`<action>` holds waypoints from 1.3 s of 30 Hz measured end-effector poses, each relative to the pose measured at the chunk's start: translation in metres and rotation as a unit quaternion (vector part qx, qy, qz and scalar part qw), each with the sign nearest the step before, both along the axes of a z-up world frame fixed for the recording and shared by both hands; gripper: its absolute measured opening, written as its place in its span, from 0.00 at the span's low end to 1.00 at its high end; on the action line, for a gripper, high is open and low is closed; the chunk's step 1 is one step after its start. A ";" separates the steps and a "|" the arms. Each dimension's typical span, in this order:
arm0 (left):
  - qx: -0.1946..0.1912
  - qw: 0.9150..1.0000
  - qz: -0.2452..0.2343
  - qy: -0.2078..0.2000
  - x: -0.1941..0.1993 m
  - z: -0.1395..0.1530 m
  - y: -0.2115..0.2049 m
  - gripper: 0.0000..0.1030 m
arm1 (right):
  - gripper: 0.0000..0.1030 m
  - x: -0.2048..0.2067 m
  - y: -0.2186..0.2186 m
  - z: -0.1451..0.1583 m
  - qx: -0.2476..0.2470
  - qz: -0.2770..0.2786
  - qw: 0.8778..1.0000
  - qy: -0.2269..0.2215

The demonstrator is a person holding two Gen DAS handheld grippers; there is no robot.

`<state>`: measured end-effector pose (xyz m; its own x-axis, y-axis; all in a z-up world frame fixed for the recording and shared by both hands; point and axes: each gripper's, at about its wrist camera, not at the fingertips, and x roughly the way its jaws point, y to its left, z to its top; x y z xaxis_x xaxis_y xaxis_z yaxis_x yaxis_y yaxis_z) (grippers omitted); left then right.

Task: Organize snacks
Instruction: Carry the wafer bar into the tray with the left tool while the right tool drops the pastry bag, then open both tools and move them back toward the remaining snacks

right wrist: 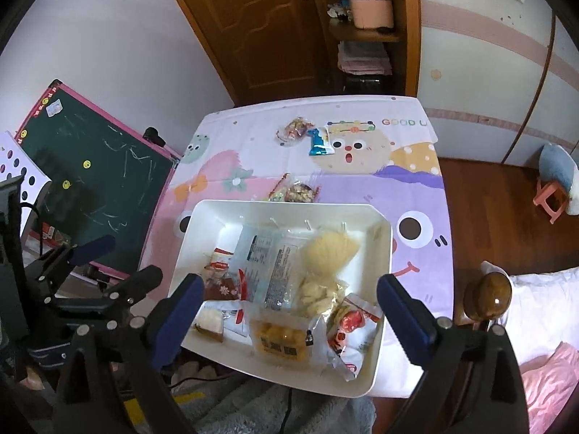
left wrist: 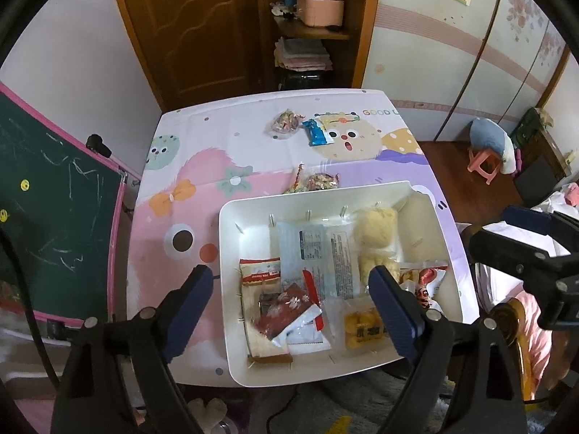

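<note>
Left gripper (left wrist: 291, 303): jaws wide apart and holding nothing, hovering above the near half of the bin, one blue pad over its left rim and the other over the snacks inside.
Right gripper (right wrist: 289, 313): jaws also wide apart and holding nothing, straddling the near end of the bin from above; it shows in the left wrist view at the right edge (left wrist: 524, 249).
Bin (left wrist: 226, 253): white, rectangular, resting at the near edge of the worktop and overhanging it slightly.
Snacks in bin: a dark red packet (left wrist: 286, 309) on a white one, a yellow cake pack (left wrist: 362, 322), a pale yellow bag (left wrist: 376, 233), a clear blue-printed pack (left wrist: 307, 249), a red and white wrapper (right wrist: 349, 325) at the right.
Snacks outside bin: a mixed candy bag (left wrist: 315, 181) touching the bin's far rim; another candy bag (left wrist: 286, 121) well beyond it, just beside a blue packet (left wrist: 316, 133).
Worktop (left wrist: 173, 166): covered with a pastel cartoon cloth.
Surroundings: a green chalkboard (left wrist: 54, 195) to the left, a brown door (left wrist: 195, 29) behind, a pink stool (left wrist: 485, 161) on the floor to the right.
</note>
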<state>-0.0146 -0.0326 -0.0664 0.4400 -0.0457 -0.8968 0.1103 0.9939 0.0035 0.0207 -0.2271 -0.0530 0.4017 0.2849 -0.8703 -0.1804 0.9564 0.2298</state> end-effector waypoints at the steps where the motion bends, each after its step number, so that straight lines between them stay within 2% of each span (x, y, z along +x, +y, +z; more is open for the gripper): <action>1: -0.001 1.000 0.001 0.000 0.000 0.000 0.001 0.84 | 0.94 -0.001 0.001 0.000 0.000 0.001 1.000 -0.001; 19: -0.001 1.000 0.011 0.009 0.002 -0.003 0.007 0.84 | 0.94 -0.003 0.009 0.000 0.012 0.015 1.000 -0.002; 27: 0.001 1.000 0.008 0.009 0.007 -0.009 0.011 0.84 | 0.94 0.005 0.006 0.001 0.026 0.005 0.999 -0.018; 31: 0.007 1.000 0.006 0.008 0.019 -0.011 0.015 0.84 | 0.94 0.014 0.006 0.002 0.028 -0.002 0.999 -0.028; 35: 0.012 1.000 0.006 0.003 0.035 -0.008 0.022 0.84 | 0.94 0.029 0.006 0.001 0.029 -0.003 0.999 -0.013; 39: 0.019 1.000 0.004 -0.009 0.059 -0.001 0.031 0.84 | 0.94 0.051 0.011 0.002 0.005 0.005 1.000 -0.002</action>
<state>0.0441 -0.0016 -0.0673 0.4571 -0.0080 -0.8894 0.1009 0.9940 0.0430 0.0722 -0.2159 -0.0513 0.4028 0.2975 -0.8656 -0.1900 0.9523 0.2389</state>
